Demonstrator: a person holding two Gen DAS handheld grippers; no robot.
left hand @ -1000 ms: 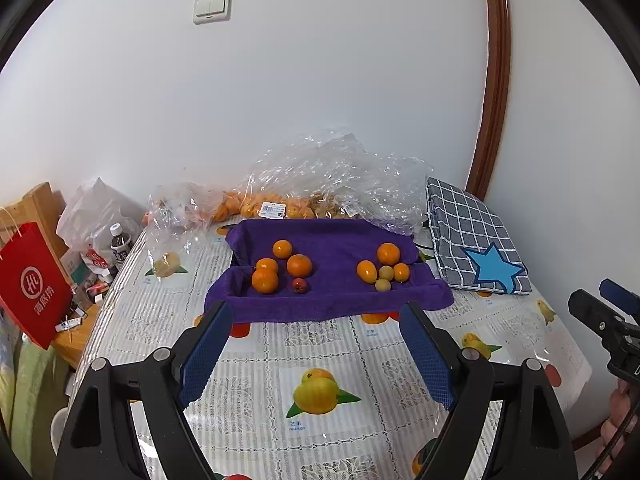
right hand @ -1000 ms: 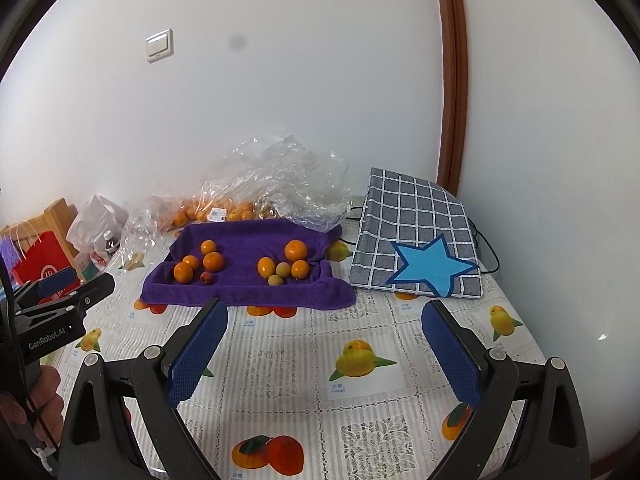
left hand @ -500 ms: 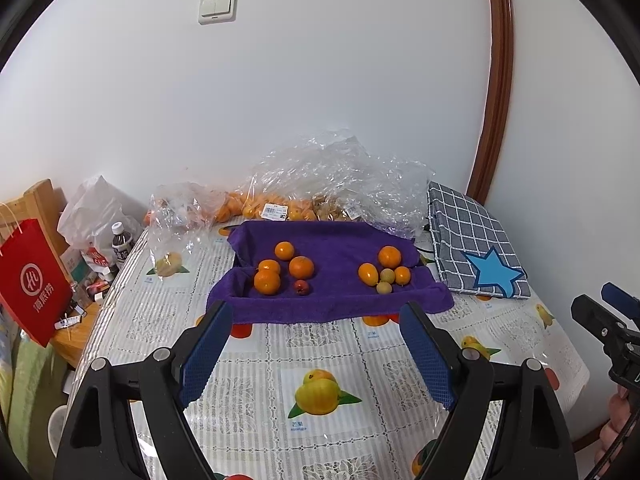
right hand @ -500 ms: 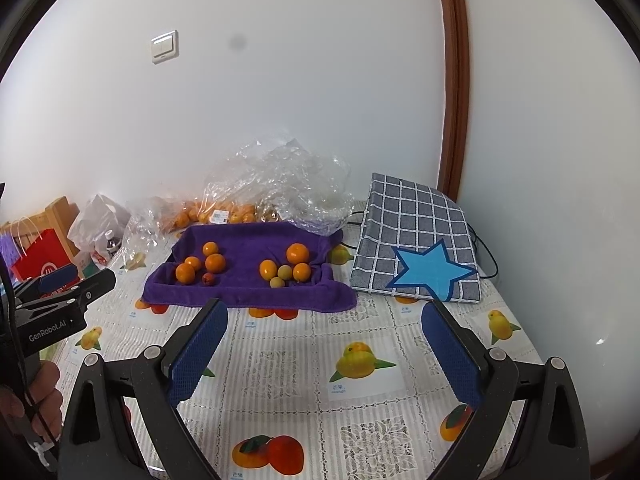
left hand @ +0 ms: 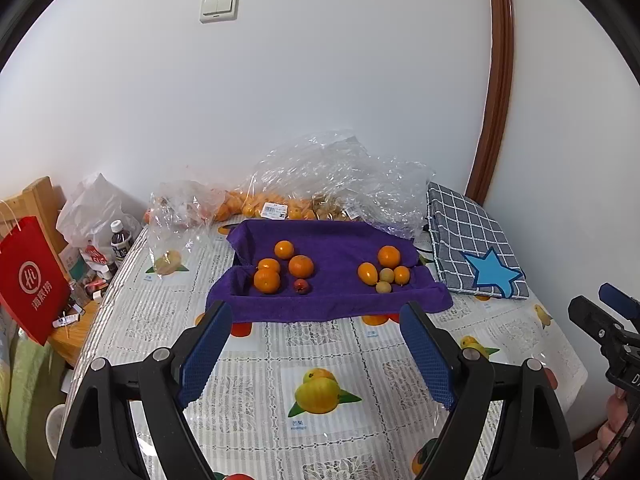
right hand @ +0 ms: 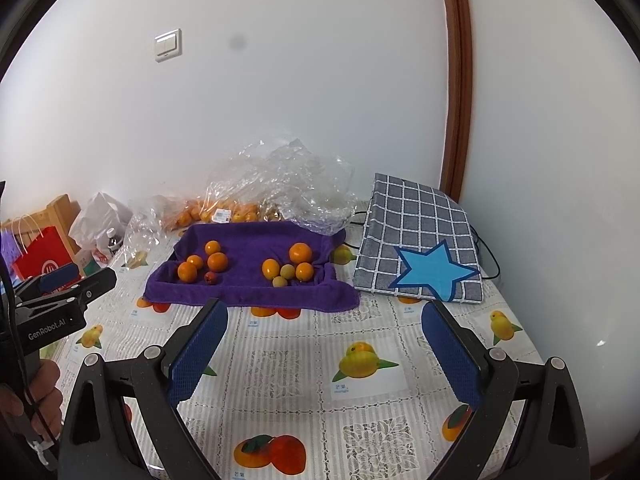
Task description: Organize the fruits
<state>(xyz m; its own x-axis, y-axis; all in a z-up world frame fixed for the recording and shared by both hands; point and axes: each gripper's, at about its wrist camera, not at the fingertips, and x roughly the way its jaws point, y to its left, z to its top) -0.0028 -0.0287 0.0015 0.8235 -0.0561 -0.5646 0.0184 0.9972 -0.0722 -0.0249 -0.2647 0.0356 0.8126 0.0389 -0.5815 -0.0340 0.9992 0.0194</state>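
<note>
While both sets of blue-padded fingers stand wide apart with nothing between them, the left gripper (left hand: 316, 354) and the right gripper (right hand: 324, 352) hover above the near part of the worktop (right hand: 288, 360), short of the purple towel (left hand: 332, 304).

That towel is draped into a shallow tray shape. On it lie two clusters of fruits, well apart: on the left, four oranges (left hand: 301, 266) and a small red fruit (left hand: 301, 286); on the right, orange fruits and two pale yellow-green ones (right hand: 287, 271), touching each other.

Behind the towel, against the wall, crumpled clear plastic bags (left hand: 320, 184) hold more orange fruit and carry white barcode labels too small to read.

A grey checked bag with a blue star (right hand: 420, 248) lies right of the towel. The right view shows a black cable behind it, which the left view does not.

The right view catches the left gripper's body, lettered "GenRobot.AI", with the person's hand (right hand: 32, 396) wrapped round its handle. The left view shows the right gripper at its right edge, with only "D" of a marking legible.

At far left stands a red paper bag (left hand: 32, 280) with a circled white logo and Chinese characters, beside a small dark bottle (left hand: 121, 238). The worktop's cloth is printed with fruit pictures and small captions, one reading "mango".
</note>
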